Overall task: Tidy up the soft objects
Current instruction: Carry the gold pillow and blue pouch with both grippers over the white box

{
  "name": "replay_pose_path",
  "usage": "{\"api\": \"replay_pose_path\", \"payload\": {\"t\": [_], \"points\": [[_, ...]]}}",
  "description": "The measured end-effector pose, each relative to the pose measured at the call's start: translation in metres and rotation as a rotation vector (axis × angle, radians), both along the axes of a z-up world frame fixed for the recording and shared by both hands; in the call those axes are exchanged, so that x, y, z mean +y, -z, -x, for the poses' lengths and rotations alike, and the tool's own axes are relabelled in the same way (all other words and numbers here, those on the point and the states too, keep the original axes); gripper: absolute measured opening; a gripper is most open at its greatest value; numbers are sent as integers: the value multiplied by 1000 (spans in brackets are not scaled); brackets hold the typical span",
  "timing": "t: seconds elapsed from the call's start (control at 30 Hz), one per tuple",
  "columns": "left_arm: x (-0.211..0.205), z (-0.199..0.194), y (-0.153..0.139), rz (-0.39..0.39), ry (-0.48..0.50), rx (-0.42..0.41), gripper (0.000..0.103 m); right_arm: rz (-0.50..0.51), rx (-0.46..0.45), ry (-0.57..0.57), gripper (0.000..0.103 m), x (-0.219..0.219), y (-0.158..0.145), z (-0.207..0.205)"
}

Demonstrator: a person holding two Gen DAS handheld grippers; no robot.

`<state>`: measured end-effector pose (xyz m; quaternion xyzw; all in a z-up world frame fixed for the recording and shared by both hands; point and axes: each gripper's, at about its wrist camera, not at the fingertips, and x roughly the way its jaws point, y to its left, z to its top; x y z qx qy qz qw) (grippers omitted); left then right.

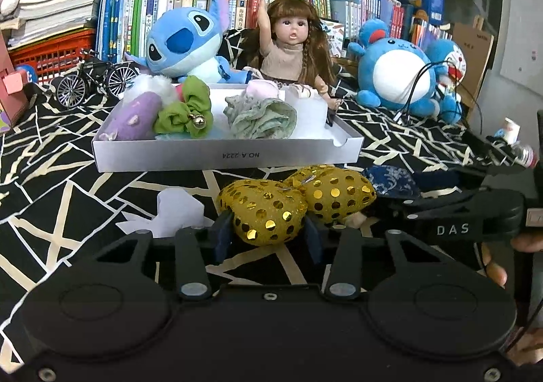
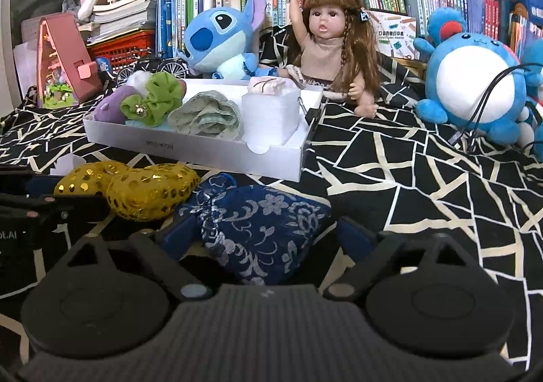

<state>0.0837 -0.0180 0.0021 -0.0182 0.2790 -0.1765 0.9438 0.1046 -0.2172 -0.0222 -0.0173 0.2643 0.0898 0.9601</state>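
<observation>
Two gold sequined heart cushions lie on the black patterned cloth in front of a white box. My left gripper is shut on the nearer heart, with a pad against each side; the second heart rests beside it. A dark blue floral pouch lies between the fingers of my right gripper, which stands open with a gap at its right pad. The box holds a purple plush, a green scrunchie with a bell and a pale green cloth.
A white paper scrap lies left of the hearts. Behind the box sit a blue alien plush, a doll and a round blue plush with a black cable. A toy bicycle and bookshelves stand at the back.
</observation>
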Motion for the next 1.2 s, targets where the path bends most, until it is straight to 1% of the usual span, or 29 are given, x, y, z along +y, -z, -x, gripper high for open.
{"api": "replay_pose_path", "payload": {"t": [0.07,0.13,0.2,0.27,0.3,0.37,0.4,0.43,0.53,0.6,0.77,1.1,1.2], "points": [[3,0,0,17,-5,5,49,-10,0,1,91,-1,-1,1],[3,-1,0,21,-12,14,62,-17,8,-5,88,-2,0,2],[5,-2,0,36,-27,22,68,-16,11,-9,85,-2,0,3],[5,-4,0,57,-30,31,70,-15,8,-7,82,-2,0,5],[5,-5,0,66,-25,35,69,-15,7,-7,81,-2,-1,5],[3,-6,1,71,-9,40,62,-22,4,-6,76,-2,-1,6],[2,-6,1,70,-5,40,53,-26,4,-5,75,-2,-1,6],[1,-6,1,63,-9,39,47,-30,3,-5,73,-3,-1,6],[1,-5,0,62,-14,31,38,-38,-1,3,66,-3,-2,8],[2,-3,-2,70,-18,20,34,-41,-8,3,63,-3,-3,9],[2,2,-9,61,-23,-15,31,-49,-40,17,58,-3,-7,13],[7,5,-29,69,-59,-63,31,-53,-84,47,57,-3,-21,16],[9,2,-35,61,-76,-77,31,-53,-93,56,57,-3,-25,14]]}}
